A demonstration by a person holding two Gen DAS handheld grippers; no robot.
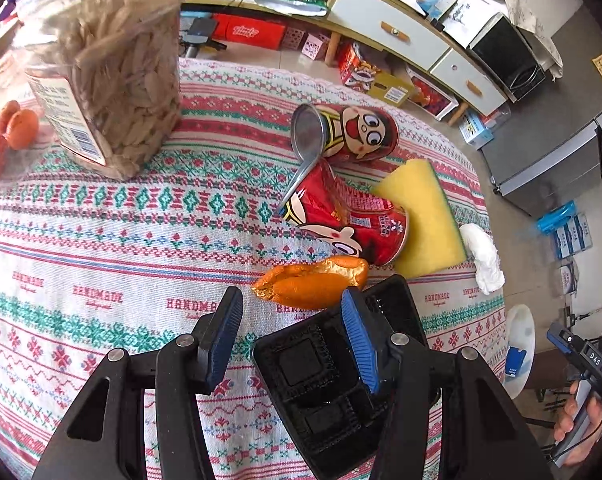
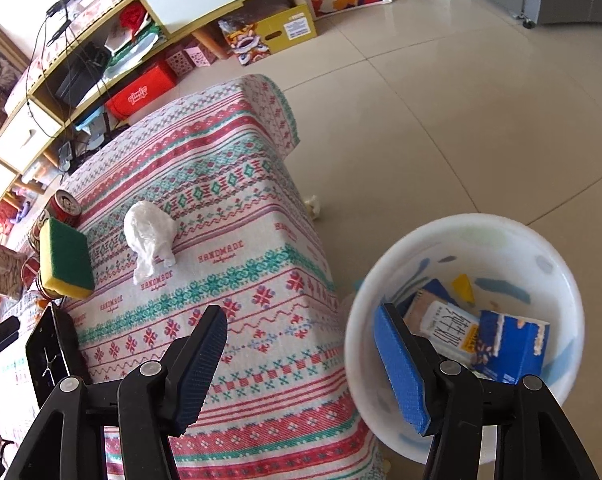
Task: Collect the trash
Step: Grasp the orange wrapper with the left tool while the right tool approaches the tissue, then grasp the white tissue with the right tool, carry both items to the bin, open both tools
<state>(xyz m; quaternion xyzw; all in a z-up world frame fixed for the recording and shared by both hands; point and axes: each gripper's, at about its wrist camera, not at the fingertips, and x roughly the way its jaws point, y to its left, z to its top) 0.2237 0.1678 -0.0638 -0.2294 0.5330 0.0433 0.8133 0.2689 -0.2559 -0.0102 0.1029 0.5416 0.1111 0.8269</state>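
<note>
My left gripper [image 1: 291,336] is open and empty above the patterned tablecloth [image 1: 101,240], just short of an orange peel [image 1: 313,282]. A black plastic tray [image 1: 333,380] lies under its right finger. Beyond are two red cartoon cans, one upright-lying [image 1: 349,132] and one crushed [image 1: 341,216], a yellow sponge [image 1: 425,216] and a crumpled white tissue [image 1: 485,256]. My right gripper [image 2: 301,364] is open and empty, between the table edge and a white trash bin [image 2: 473,240] holding blue and white cartons [image 2: 509,344]. The tissue [image 2: 151,232] and sponge [image 2: 67,260] show on the table.
A clear jar of seeds [image 1: 105,72] and orange fruits [image 1: 13,132] stand at the table's far left. A small tissue scrap [image 2: 313,204] lies on the tiled floor. Shelving with boxes [image 2: 277,28] lines the wall. The other hand-held gripper [image 1: 581,360] shows at right.
</note>
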